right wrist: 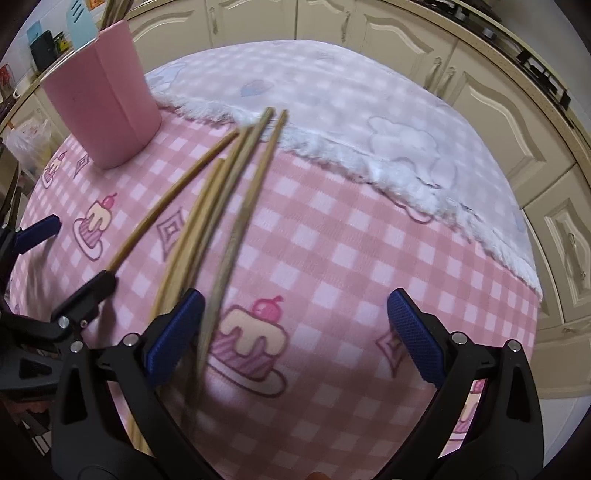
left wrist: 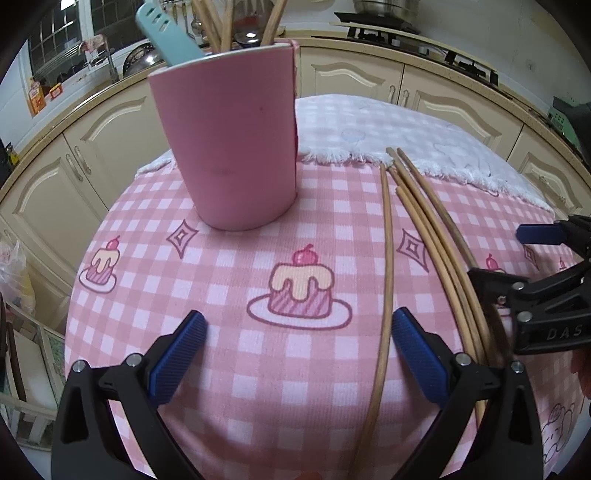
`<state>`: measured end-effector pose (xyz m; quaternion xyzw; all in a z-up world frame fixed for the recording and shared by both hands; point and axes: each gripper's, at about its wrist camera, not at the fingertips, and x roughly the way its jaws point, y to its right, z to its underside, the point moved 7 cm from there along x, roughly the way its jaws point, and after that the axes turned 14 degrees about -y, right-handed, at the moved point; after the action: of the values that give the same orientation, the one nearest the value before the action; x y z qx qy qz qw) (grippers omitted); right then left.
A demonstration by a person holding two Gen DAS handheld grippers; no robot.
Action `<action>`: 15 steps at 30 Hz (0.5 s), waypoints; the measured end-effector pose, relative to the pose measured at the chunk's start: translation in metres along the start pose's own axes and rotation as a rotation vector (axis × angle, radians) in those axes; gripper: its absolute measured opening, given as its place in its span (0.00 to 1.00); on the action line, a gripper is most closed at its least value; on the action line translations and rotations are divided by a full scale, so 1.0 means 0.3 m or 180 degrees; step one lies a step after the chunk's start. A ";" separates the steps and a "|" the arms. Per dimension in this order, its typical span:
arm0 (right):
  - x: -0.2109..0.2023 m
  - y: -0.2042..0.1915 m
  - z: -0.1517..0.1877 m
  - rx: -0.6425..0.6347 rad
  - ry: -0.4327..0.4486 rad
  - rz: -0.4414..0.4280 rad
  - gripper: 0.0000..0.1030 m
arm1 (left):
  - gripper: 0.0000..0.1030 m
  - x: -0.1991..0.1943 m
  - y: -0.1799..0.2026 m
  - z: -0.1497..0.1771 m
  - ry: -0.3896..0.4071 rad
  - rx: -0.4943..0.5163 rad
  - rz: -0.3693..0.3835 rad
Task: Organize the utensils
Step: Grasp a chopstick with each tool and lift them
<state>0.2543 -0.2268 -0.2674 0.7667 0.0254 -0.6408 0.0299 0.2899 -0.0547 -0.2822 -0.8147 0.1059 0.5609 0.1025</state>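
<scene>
A pink holder (left wrist: 236,140) stands on the table's far left, with a teal spatula (left wrist: 162,33) and several chopsticks (left wrist: 221,22) upright in it. Loose wooden chopsticks lie on the cloth: a single one (left wrist: 386,240) and a bundle (left wrist: 432,229) to its right. My left gripper (left wrist: 299,332) is open, and the single chopstick runs between its fingers, close to the right one. My right gripper (right wrist: 295,325) is open too. A blurred chopstick (right wrist: 236,236) lies just inside its left finger (right wrist: 177,332); the rest of the bundle (right wrist: 207,199) passes that finger's outer side.
The table wears a pink checked cloth (left wrist: 258,387) with cake drawings, and a white fringed cloth (right wrist: 369,110) covers its far part. Cream cabinets (left wrist: 351,77) ring the table, with a stove (left wrist: 406,33) on the counter. The holder (right wrist: 99,96) stands left of the loose chopsticks.
</scene>
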 end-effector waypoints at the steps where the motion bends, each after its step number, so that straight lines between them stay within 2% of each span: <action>1: -0.002 0.025 0.005 0.0047 -0.0013 -0.0008 0.94 | 0.96 0.002 0.005 -0.010 -0.0003 0.0035 -0.0017; 7: 0.001 0.067 -0.015 0.0127 -0.0038 -0.0058 0.94 | 0.96 0.024 0.046 -0.108 -0.0075 0.0393 -0.0182; 10: 0.002 0.057 -0.066 0.0102 -0.0013 -0.0110 0.88 | 0.93 0.038 0.081 -0.154 -0.0156 0.0578 -0.0205; 12: 0.001 0.038 -0.113 0.0071 0.0003 -0.0105 0.76 | 0.84 0.044 0.103 -0.179 -0.0231 0.0641 -0.0109; 13: -0.002 0.022 -0.126 0.0043 0.0010 -0.0097 0.72 | 0.72 0.044 0.113 -0.187 -0.0258 0.0664 -0.0044; 14: -0.005 0.004 -0.145 -0.0009 0.0019 -0.0099 0.62 | 0.60 0.045 0.127 -0.195 -0.0289 0.0698 0.0034; 15: -0.008 -0.012 -0.160 -0.0049 0.0025 -0.0096 0.51 | 0.54 0.046 0.142 -0.203 -0.0313 0.0730 0.0096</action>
<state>0.3006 -0.2194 -0.2566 0.7685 0.0420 -0.6379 0.0261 0.3366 -0.1137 -0.2758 -0.7674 0.1765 0.5858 0.1916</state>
